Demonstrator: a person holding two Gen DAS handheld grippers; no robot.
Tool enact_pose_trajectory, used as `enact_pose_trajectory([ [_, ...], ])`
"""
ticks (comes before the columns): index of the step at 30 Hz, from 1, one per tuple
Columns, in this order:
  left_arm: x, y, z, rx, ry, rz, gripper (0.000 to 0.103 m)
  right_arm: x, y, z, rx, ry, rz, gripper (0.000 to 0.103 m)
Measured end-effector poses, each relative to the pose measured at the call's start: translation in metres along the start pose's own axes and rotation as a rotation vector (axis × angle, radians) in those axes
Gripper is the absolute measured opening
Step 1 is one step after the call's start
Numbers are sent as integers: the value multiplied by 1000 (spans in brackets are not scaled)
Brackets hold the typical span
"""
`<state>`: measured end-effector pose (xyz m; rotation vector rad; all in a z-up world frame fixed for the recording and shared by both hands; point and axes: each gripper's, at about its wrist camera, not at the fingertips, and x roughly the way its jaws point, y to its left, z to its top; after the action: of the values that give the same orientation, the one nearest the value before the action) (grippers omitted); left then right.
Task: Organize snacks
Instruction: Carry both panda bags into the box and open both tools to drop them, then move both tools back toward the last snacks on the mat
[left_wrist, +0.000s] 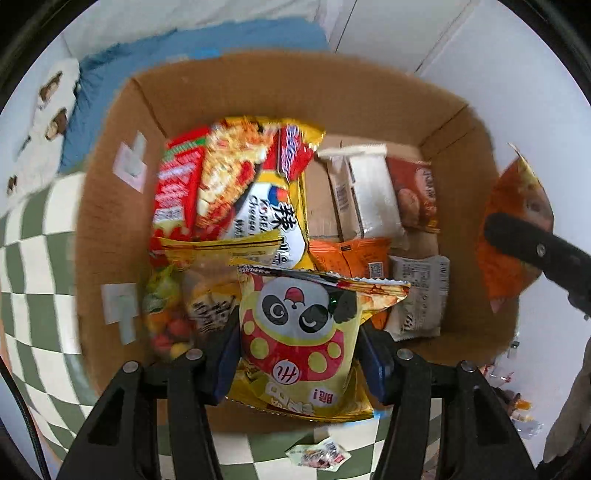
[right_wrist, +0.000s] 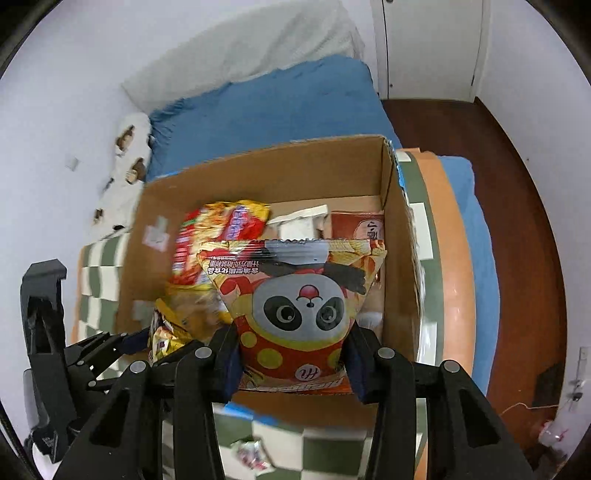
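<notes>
Cardboard box (left_wrist: 110, 206) is being viewed from above in the left wrist view, sitting on a green-and-white checked worktop (left_wrist: 33, 266). It is being filled with snacks: a yellow noodle packet (left_wrist: 258, 184), a red packet (left_wrist: 175, 195), a candy bag (left_wrist: 166, 314), white cartons (left_wrist: 365, 192) and an orange pouch (left_wrist: 351, 254). A yellow panda bag (left_wrist: 299, 332) is being gripped by the left claw (left_wrist: 295, 362), pads clenched on both side edges, hanging over the box's near side. An orange bag (left_wrist: 513, 229) and part of the other tool are being seen at the right edge. One small wrapped sweet (left_wrist: 319, 456) is lying on the worktop outside the box.

In the right wrist view, an orange-red panda bag (right_wrist: 295, 317) is being clamped by the right claw (right_wrist: 293, 360), held over the box's near wall (right_wrist: 295, 406). A blue bed (right_wrist: 266, 110) is lying behind.

Step in hand, judged: both bags are being carried over the box for loading. Next move is calling for each bag to be lowered into a free gap, probably the bare floor patch mid-box, then released; crushing packets below should be avoided. The stray sweet is still needing pickup.
</notes>
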<state>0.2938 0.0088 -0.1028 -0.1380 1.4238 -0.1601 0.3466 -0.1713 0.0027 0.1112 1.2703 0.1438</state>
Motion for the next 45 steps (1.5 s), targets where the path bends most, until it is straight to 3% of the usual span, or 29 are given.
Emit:
enact_pose_trajectory([
  [4, 13, -3, 5, -3, 27, 10, 54, 33, -3, 13, 1, 55, -14, 48],
  [6, 20, -1, 7, -20, 41, 33, 60, 48, -4, 18, -7, 87, -45, 49],
  [7, 23, 0, 8, -29, 55, 37, 65, 55, -4, 18, -16, 105, -60, 56],
  [8, 25, 1, 8, -34, 63, 39, 71, 60, -5, 19, -17, 121, -73, 71],
  [10, 23, 2, 7, -34, 41, 43, 78, 64, -7, 18, -8, 121, -70, 89],
  [19, -5, 15, 5, -60, -22, 66, 80, 50, -12, 9, -4, 105, -86, 91],
  [25, -38, 18, -9, -44, -138, 118, 80, 26, -9, -8, -22, 50, -105, 91],
  [34, -90, 5, -48, -13, -311, 174, 80, -11, 1, -60, -48, -63, -104, 91],
  [45, -141, -12, -100, 5, -470, 161, 80, -92, 17, -115, -40, -262, -122, 95],
])
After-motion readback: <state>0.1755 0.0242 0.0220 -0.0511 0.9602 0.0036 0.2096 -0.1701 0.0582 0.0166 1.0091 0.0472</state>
